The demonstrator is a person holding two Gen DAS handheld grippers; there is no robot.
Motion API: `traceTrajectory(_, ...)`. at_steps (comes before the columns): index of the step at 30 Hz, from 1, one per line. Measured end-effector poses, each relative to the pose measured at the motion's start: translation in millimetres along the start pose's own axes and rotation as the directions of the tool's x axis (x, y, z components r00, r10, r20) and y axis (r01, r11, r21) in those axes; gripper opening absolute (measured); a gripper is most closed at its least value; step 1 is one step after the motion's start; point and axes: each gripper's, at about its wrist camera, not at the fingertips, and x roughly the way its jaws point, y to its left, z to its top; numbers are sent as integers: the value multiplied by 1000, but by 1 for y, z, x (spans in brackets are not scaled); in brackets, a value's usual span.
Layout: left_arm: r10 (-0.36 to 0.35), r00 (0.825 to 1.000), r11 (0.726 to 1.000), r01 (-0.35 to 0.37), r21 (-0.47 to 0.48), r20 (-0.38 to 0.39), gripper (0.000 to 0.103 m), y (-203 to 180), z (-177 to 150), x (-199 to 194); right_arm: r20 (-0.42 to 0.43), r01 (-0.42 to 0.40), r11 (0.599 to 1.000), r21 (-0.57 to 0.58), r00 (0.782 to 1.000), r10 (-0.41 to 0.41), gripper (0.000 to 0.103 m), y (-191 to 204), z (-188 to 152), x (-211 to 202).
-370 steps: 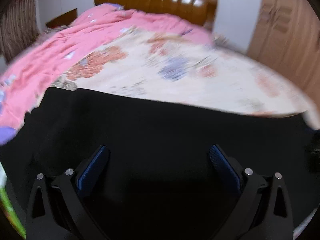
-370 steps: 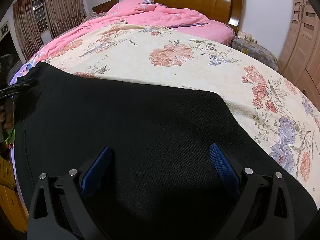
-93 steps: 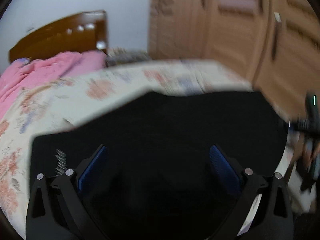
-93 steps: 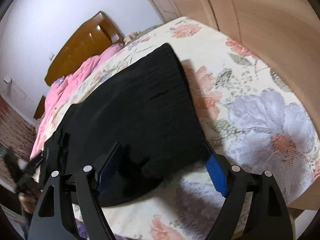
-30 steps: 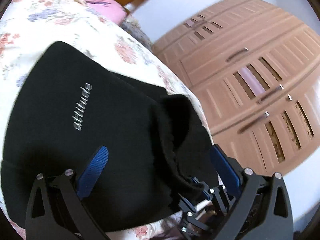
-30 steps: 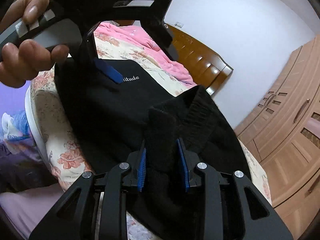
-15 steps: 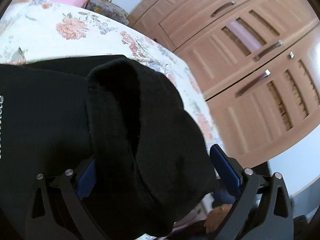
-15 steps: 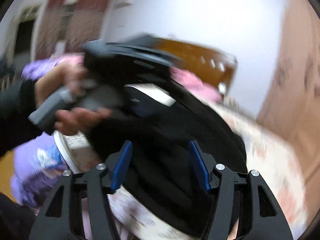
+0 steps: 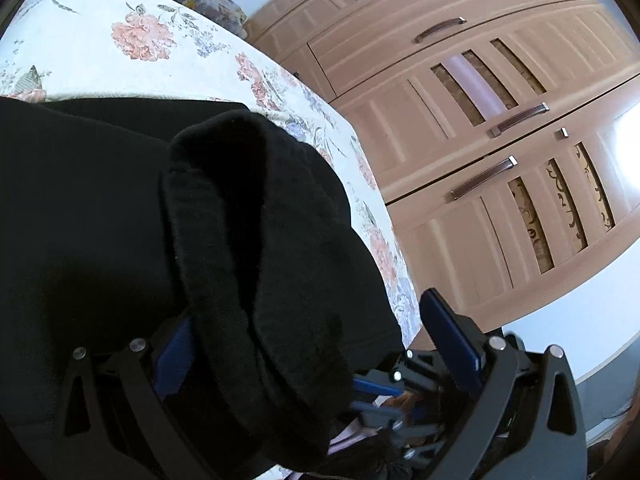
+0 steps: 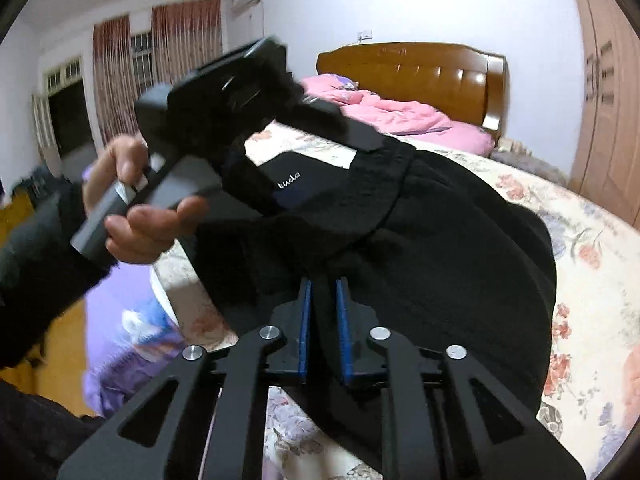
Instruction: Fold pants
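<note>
Floral bed (image 10: 592,264) bearing black pants (image 10: 460,240), bunched ahead of both tools. Right tool (image 10: 323,308) clamped on a fabric fold. Left tool (image 9: 320,344) spread wide, the rolled pants edge between its fingers.

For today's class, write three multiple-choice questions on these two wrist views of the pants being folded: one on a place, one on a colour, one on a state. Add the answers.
1. Where do the pants lie?
A. on the flowered bed
B. on the floor
C. in the wardrobe

2. What colour are the pads of the right gripper?
A. red
B. blue
C. white

3. How is the left gripper?
A. open
B. shut on the pants
C. out of view

Answers: 1 A, the cloth rests on the flowered cover; 2 B, both strips show blue; 3 A, its fingers stand wide apart around the cuff.
</note>
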Motion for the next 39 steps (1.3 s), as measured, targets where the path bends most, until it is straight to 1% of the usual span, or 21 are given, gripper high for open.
traceTrajectory(3, 13, 1000, 1000, -13, 9, -8, 101, 1, 1, 3, 81, -43, 999, 26, 996, 40, 12, -2, 7, -17)
traceTrajectory(6, 20, 1000, 1000, -20, 6, -6, 101, 0, 2, 4, 146, -55, 998, 33, 988, 49, 12, -3, 15, -26)
traceTrajectory(7, 21, 1000, 1000, -21, 6, -6, 101, 1, 2, 3, 150, -65, 997, 40, 987, 58, 12, -5, 15, -25)
traceTrajectory(8, 26, 1000, 1000, -26, 7, -9, 101, 1, 2, 3, 133, -65, 997, 33, 989, 60, 12, -5, 15, -19)
traceTrajectory(10, 47, 999, 999, -47, 22, -19, 101, -2, 2, 4, 67, -3, 999, -55, 998, 7, 12, 7, 6, -3)
traceTrajectory(12, 93, 995, 995, -91, 42, -41, 101, -7, 3, 8, 42, -9, 998, -68, 999, 12, 12, 12, 0, 12)
traceTrajectory(15, 168, 981, 985, -163, 55, -96, 101, -12, 3, 17, 47, -16, 998, -58, 999, 18, 12, 9, -1, 12)
traceTrajectory(18, 257, 958, 964, -245, 102, -126, 99, -19, 0, 28, 47, -3, 997, -71, 999, 7, 12, 13, -6, 14)
traceTrajectory(19, 320, 939, 943, -305, 129, -122, 90, -24, -1, 30, 49, 2, 997, -74, 999, 1, 12, 13, -6, 14)
traceTrajectory(20, 370, 922, 924, -352, 146, -115, 75, -26, -2, 30, 50, 5, 997, -73, 999, -1, 12, 13, -8, 15)
traceTrajectory(22, 455, 885, 882, -433, 183, -98, 60, -30, -5, 29, 53, 10, 998, -66, 999, -6, 13, 18, -15, 8)
traceTrajectory(25, 496, 867, 852, -473, 225, -56, 37, -38, -9, 23, 48, 36, 996, -86, 998, -32, 18, 24, -14, 5)
traceTrajectory(26, 494, 868, 851, -473, 229, -43, 25, -42, -10, 19, 44, 42, 995, -91, 998, -38, 26, 25, -14, 4)
traceTrajectory(27, 474, 880, 861, -455, 228, -36, 24, -46, -10, 17, 45, 39, 996, -82, 998, -35, 35, 27, -14, 0)
traceTrajectory(28, 476, 879, 858, -458, 234, -25, 23, -50, -11, 15, 57, 36, 997, -63, 998, -32, 61, 24, -13, -9)
traceTrajectory(29, 481, 877, 850, -464, 249, -6, 21, -58, -12, 13, 85, 44, 998, -42, 996, -40, 83, 20, -15, -21)
traceTrajectory(30, 472, 882, 853, -457, 251, 2, 21, -62, -13, 11, 145, 84, 996, -9, 986, -82, 88, 12, -21, -43)
traceTrajectory(32, 427, 904, 875, -417, 247, 16, 20, -72, -13, 5, 174, 122, 992, 33, 977, -126, 89, 0, -33, -64)
traceTrajectory(34, 356, 934, 910, -353, 217, 26, 20, -81, -10, -1, 110, 171, 980, 104, 977, -182, 89, -18, -57, -76)
traceTrajectory(37, 244, 969, 956, -246, 162, 35, 20, -89, -1, -7, 26, 189, 961, 201, 980, -198, 89, -31, -83, -72)
traceTrajectory(39, 188, 981, 971, -192, 144, 42, 20, -97, 4, -6, 7, 207, 948, 241, 977, -215, 89, -31, -88, -64)
